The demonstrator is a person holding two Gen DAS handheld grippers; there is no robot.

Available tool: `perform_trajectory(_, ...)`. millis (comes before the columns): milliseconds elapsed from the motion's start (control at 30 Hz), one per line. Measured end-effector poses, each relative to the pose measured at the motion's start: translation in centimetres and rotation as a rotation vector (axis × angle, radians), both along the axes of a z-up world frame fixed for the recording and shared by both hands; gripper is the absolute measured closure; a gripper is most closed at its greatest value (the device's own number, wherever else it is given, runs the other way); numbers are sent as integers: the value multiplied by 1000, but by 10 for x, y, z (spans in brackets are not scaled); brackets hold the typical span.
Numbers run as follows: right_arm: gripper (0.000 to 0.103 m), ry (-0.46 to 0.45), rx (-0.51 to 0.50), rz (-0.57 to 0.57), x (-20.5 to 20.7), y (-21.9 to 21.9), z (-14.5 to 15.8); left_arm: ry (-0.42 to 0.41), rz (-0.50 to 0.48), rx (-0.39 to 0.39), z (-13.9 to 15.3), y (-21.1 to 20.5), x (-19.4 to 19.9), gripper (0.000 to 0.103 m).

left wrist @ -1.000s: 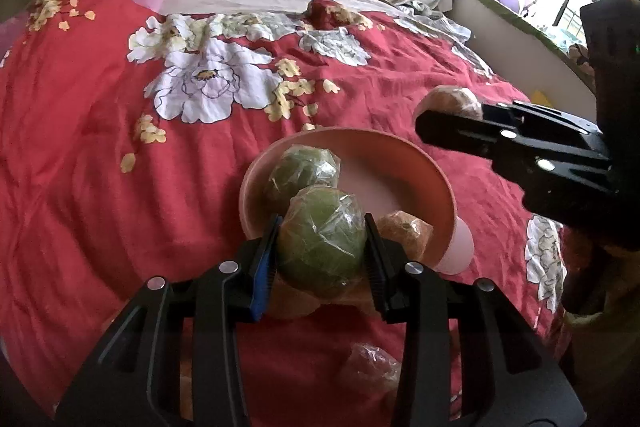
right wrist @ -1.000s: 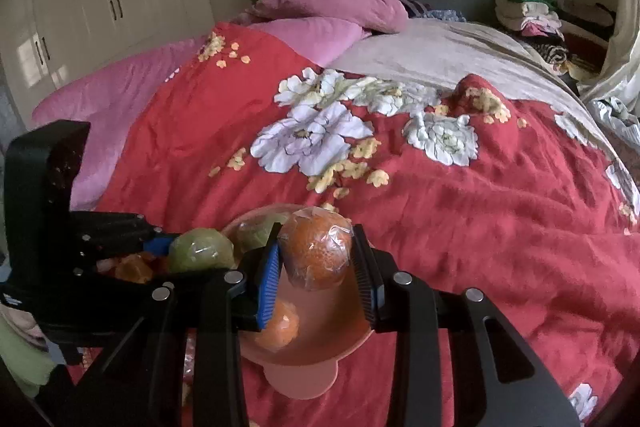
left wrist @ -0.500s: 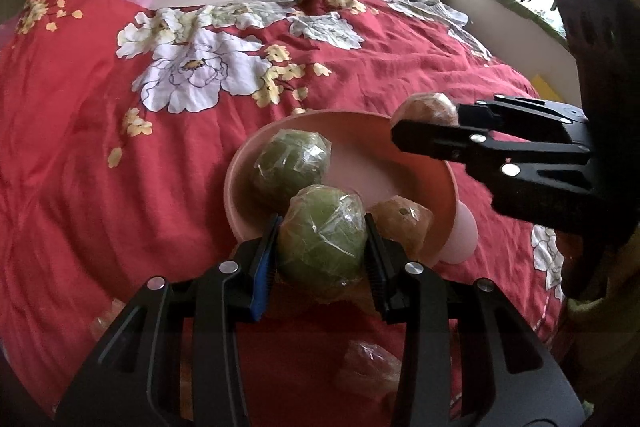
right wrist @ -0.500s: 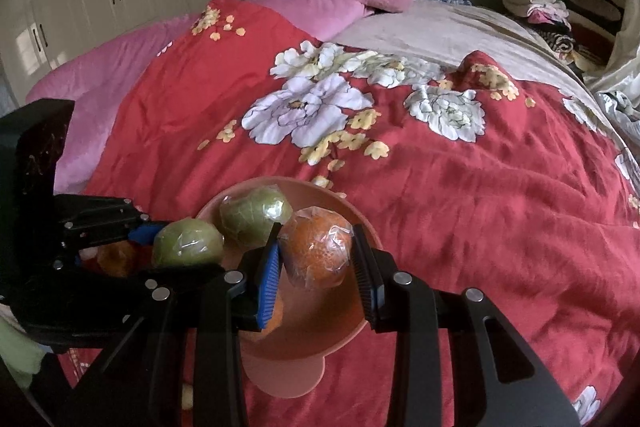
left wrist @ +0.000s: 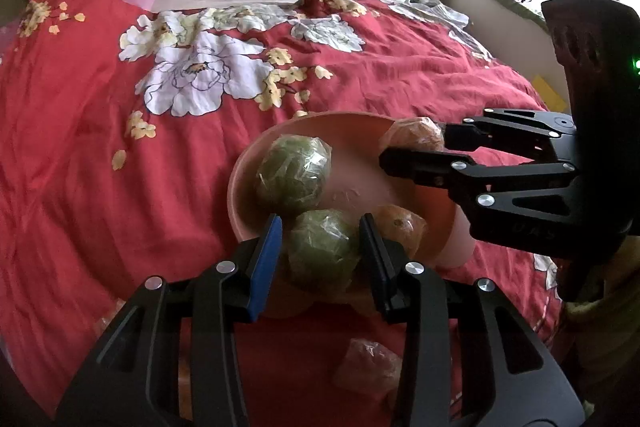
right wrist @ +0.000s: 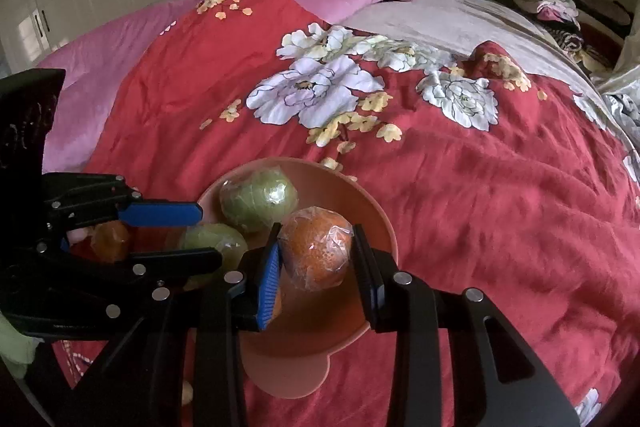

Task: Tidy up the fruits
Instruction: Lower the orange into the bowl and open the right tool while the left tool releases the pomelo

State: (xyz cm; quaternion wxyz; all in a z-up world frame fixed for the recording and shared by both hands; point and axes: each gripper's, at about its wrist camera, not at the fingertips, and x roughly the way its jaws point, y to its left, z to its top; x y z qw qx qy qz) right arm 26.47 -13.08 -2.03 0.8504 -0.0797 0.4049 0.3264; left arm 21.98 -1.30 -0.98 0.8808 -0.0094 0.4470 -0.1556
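L tool (left wrist: 320,247) is clamped on a plastic-wrapped green fruit (left wrist: 322,251), held just over the near rim of the pink bowl (left wrist: 240,203). In the left wrist view the gap btwn fruit and blue pad looks slim on one side, so grip may be light. R tool (right wrist: 314,253) is clamped on a wrapped orange (right wrist: 316,253), hanging over the bowl's middle.

Risks, as I judge them: both tools crowd the same bowl, w/ the R tool's fingers (left wrist: 432,163) reaching across from the side, so a bump btwn the two could knock either fruit loose. Plastic wrap is slick, so a fruit may slide out of the pads early and roll off onto the bed (left wrist: 100,167). Bowl sits on a soft red floral quilt, not a firm base; a drop near the rim could tip it or send fruit out. Round fruit landing on the ones already inside may bounce.

Bowl contents: one wrapped green fruit (left wrist: 294,173) at the far-left side and one wrapped orange fruit (left wrist: 402,231) at the near-right side. Middle of the bowl is bare, room for both held fruits.

Outside the bowl: another wrapped orange piece (left wrist: 368,367) lies on the quilt near the L tool, not yet sorted.
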Motion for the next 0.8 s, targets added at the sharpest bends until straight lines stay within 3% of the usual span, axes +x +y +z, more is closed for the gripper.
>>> perform_trajectory(533,69,5,-20,13,-1,4,-7,-4,3,4,0,-1,-1,72)
perform_trajectory(800,54,-11,13,-4,-6,-2,1,-9,14,4,2,2,-2,71)
